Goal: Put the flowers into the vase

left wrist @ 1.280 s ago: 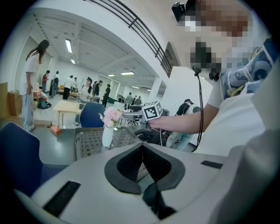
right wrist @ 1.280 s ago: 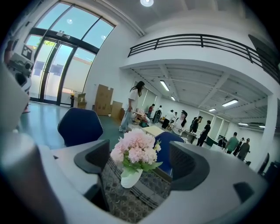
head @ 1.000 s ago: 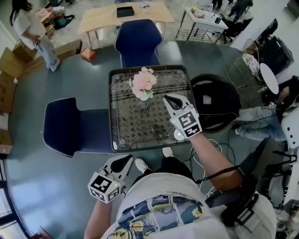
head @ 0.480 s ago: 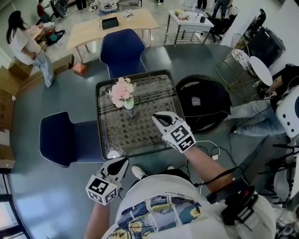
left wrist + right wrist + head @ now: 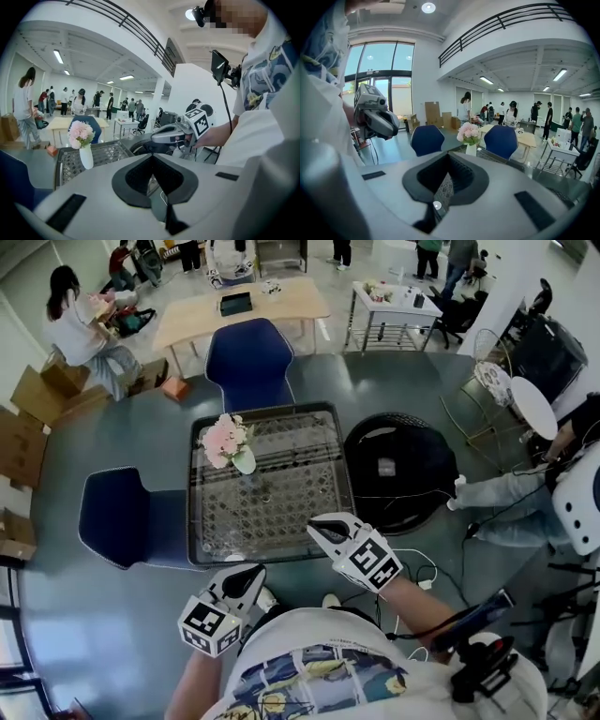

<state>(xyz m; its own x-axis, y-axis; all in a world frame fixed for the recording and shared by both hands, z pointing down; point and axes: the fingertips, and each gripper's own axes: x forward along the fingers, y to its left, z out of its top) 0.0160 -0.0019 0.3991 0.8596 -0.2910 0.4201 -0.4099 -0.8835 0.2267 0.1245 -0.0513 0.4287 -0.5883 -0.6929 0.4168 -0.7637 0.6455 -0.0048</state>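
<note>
Pink flowers (image 5: 225, 439) stand upright in a small white vase (image 5: 244, 462) on the far left part of the glass-and-mesh table (image 5: 300, 512). The left gripper view shows the flowers (image 5: 80, 132) and vase (image 5: 86, 157) ahead on the left. In the right gripper view the flowers (image 5: 468, 132) are straight ahead. My right gripper (image 5: 322, 527) hovers at the table's near right edge, shut and empty. My left gripper (image 5: 251, 574) is off the table, in front of its near edge, with its jaws together and nothing in them. Both are well short of the vase.
Blue chairs stand behind the table (image 5: 249, 354) and at its left (image 5: 120, 517). A round black seat (image 5: 401, 465) sits close on the right, with cables (image 5: 424, 570) on the floor beside it. A wooden table (image 5: 246, 307), cardboard boxes (image 5: 28, 432) and several people lie farther off.
Both grippers have drawn back from the table toward my body, the right one from beside the flowers to the near edge. The flowers stay in the vase.
</note>
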